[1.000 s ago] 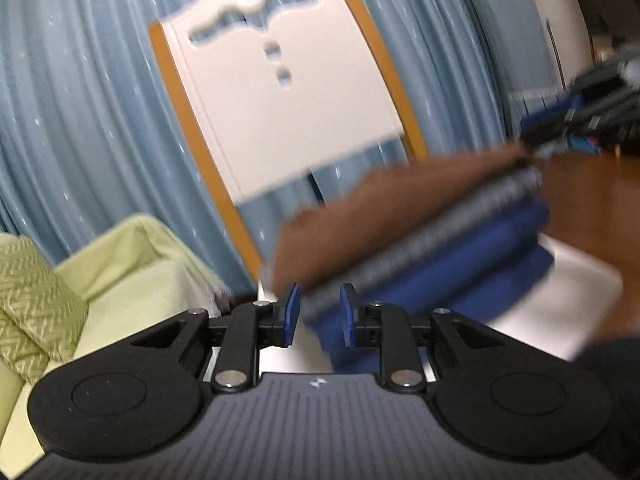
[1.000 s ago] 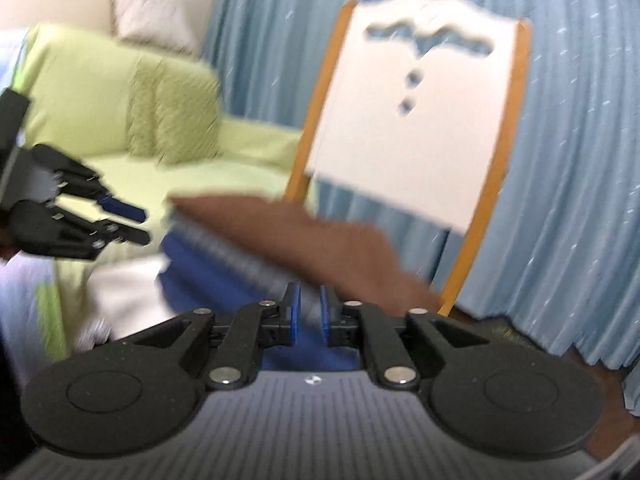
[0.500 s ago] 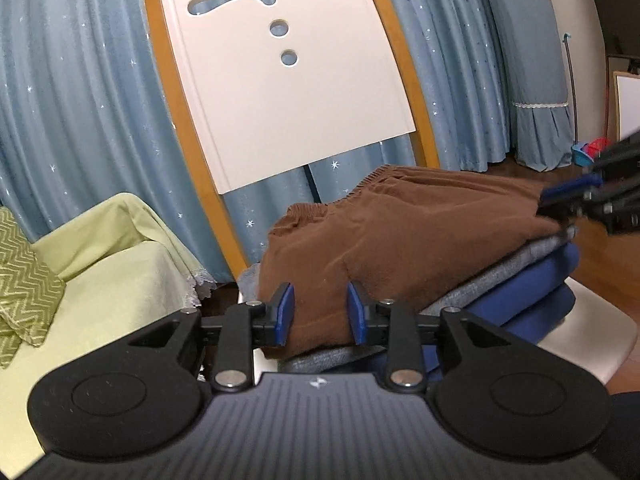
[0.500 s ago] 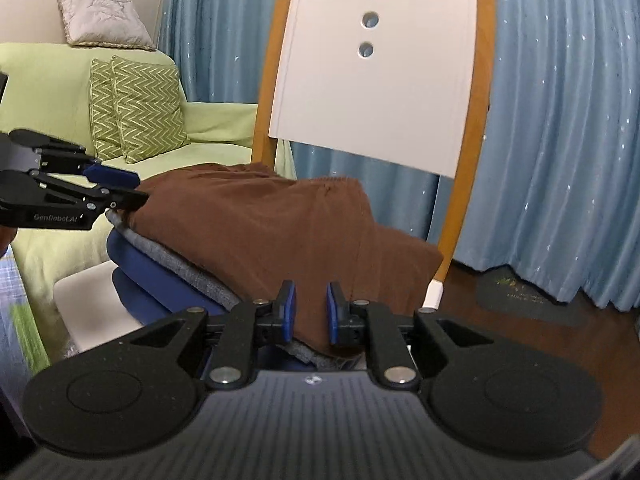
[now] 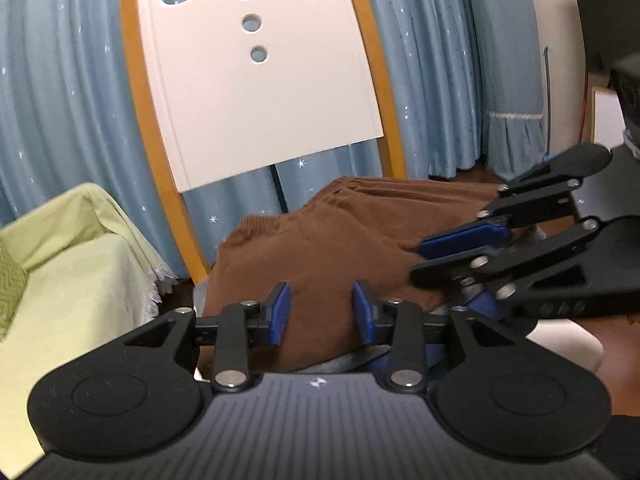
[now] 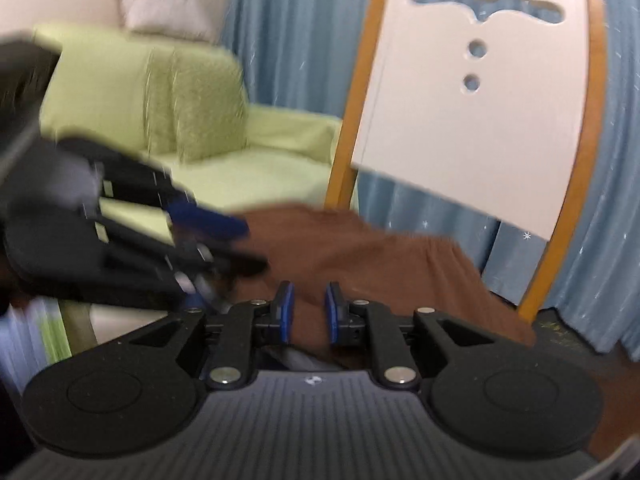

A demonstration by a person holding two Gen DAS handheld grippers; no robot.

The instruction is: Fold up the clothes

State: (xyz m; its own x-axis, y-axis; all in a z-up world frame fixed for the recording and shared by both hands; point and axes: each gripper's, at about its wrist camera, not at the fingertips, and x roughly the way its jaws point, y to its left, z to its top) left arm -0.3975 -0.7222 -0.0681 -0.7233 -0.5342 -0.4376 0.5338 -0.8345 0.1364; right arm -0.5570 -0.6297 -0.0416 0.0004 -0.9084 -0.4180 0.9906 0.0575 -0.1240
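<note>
A folded brown garment (image 5: pixel 332 240) (image 6: pixel 380 256) tops a stack with a grey layer (image 5: pixel 340 360) and a blue layer (image 5: pixel 482 304) on a white chair seat (image 5: pixel 560 340). My left gripper (image 5: pixel 320 312) (image 6: pixel 254 246) is at the stack's near left edge. Its jaws are opening, and brown cloth shows between the pads without being pressed. My right gripper (image 6: pixel 309 312) (image 5: pixel 418 260) reaches in over the garment's right side. Its jaws stand almost together, with brown cloth showing in the narrow gap. Whether they pinch it is unclear.
The chair's white back (image 5: pixel 260 80) (image 6: pixel 480 120) with orange posts rises just behind the stack. A light green sofa (image 5: pixel 60 280) (image 6: pixel 240 168) with zigzag cushions (image 6: pixel 200 100) stands to the left. Blue starred curtains (image 5: pixel 60 100) hang behind everything.
My left jaws have spread wider at the stack's edge. My right gripper has moved in from the garment's right end over its top, closer to the left gripper. The stack has stayed on the seat.
</note>
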